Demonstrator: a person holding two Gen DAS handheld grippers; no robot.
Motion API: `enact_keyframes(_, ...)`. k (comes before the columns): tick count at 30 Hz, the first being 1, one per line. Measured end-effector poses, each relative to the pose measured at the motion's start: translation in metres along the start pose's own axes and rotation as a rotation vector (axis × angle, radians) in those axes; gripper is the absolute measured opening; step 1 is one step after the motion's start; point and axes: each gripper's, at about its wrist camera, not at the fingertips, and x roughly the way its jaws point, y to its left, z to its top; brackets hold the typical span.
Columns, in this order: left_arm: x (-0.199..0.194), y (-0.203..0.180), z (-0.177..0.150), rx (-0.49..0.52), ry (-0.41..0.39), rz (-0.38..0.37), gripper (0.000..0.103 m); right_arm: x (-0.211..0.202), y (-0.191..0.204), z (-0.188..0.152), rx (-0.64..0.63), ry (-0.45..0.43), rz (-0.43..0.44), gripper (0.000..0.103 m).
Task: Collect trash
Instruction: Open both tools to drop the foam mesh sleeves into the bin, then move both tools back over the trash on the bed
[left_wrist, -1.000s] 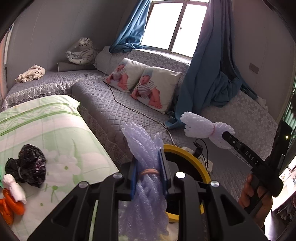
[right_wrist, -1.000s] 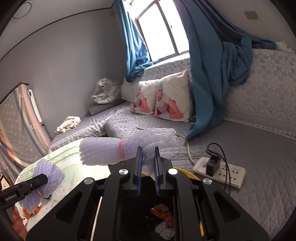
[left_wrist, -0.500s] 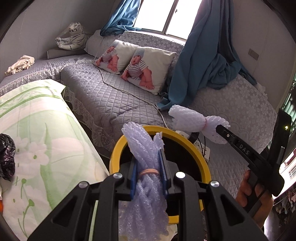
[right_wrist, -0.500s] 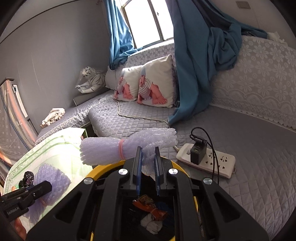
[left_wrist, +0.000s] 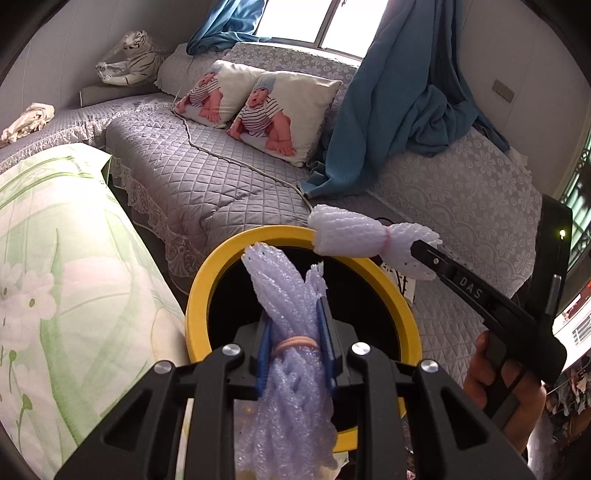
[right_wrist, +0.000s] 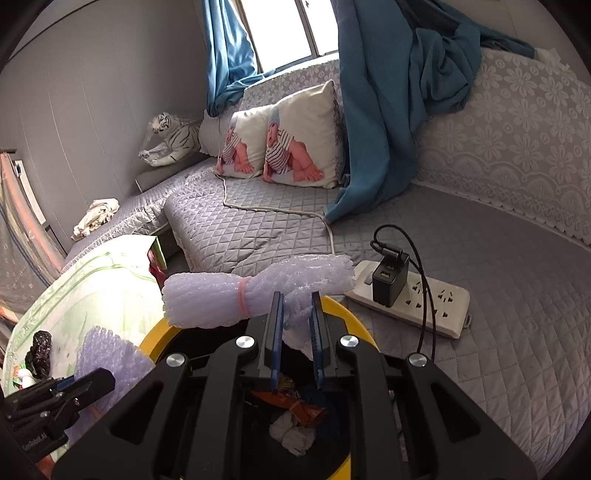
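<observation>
A yellow-rimmed bin (left_wrist: 221, 266) stands right below both grippers. My left gripper (left_wrist: 295, 314) is shut on a lilac foam-net bundle (left_wrist: 284, 291) tied with an elastic band, held over the bin's mouth. My right gripper (right_wrist: 297, 306) pinches one end of a white foam-net bundle (right_wrist: 214, 299) with a pink band. Its jaws are opening slightly, with the foam still between the pads. That bundle (left_wrist: 347, 236) juts out level over the bin's far rim (right_wrist: 343, 306). Wrappers and tissue (right_wrist: 295, 410) lie inside the bin. A hand (left_wrist: 491, 380) holds the right gripper's handle.
A table with a green floral cloth (left_wrist: 55, 277) sits left of the bin, with a black bag (right_wrist: 38, 354) on it. A white power strip (right_wrist: 410, 299) with a black charger lies on the grey quilted sofa (left_wrist: 207, 181) just past the bin. Pillows and a blue curtain (left_wrist: 399, 99) are behind.
Both grippers have sunk and tilted down toward the bin, which now fills the lower middle of each view. The right jaws stand a little wider on the white foam.
</observation>
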Motion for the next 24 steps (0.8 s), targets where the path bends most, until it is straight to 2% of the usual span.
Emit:
enact_keyframes(1,0.001,0.000,0.000,-0.005,0.003,-0.005,0.022,0.001,-0.001,0.000,0.005,0.003,0.000,0.014)
enact_keyframes(3,0.002,0.000,-0.001,-0.008,0.009,-0.013,0.026,0.001,-0.002,0.000,0.012,0.003,0.001,0.021)
enact_keyframes(5,0.001,0.001,-0.001,-0.011,0.006,-0.006,0.036,0.001,-0.003,-0.001,0.020,0.003,0.004,0.032)
enact_keyframes(6,0.001,0.002,-0.001,-0.016,0.004,-0.003,0.044,0.001,-0.003,0.000,0.025,0.003,0.006,0.040)
enact_keyframes(7,0.000,0.003,-0.001,-0.025,0.001,-0.005,0.050,0.001,-0.004,0.000,0.031,0.001,0.007,0.042)
enact_keyframes(11,-0.006,0.010,0.000,-0.051,-0.021,0.013,0.057,-0.002,-0.006,0.001,0.044,-0.003,0.006,0.044)
enact_keyframes(13,-0.010,0.016,0.001,-0.075,-0.033,0.016,0.065,-0.004,-0.008,0.002,0.053,-0.011,0.005,0.045)
enact_keyframes(16,-0.019,0.027,0.004,-0.115,-0.060,0.023,0.072,-0.009,-0.009,0.003,0.065,-0.027,0.009,0.046)
enact_keyframes(21,-0.042,0.043,0.008,-0.171,-0.128,0.049,0.084,-0.021,-0.006,0.006,0.084,-0.062,0.067,0.061)
enact_keyframes(24,-0.061,0.055,0.010,-0.208,-0.165,0.052,0.085,-0.029,0.001,0.008,0.086,-0.090,0.114,0.073)
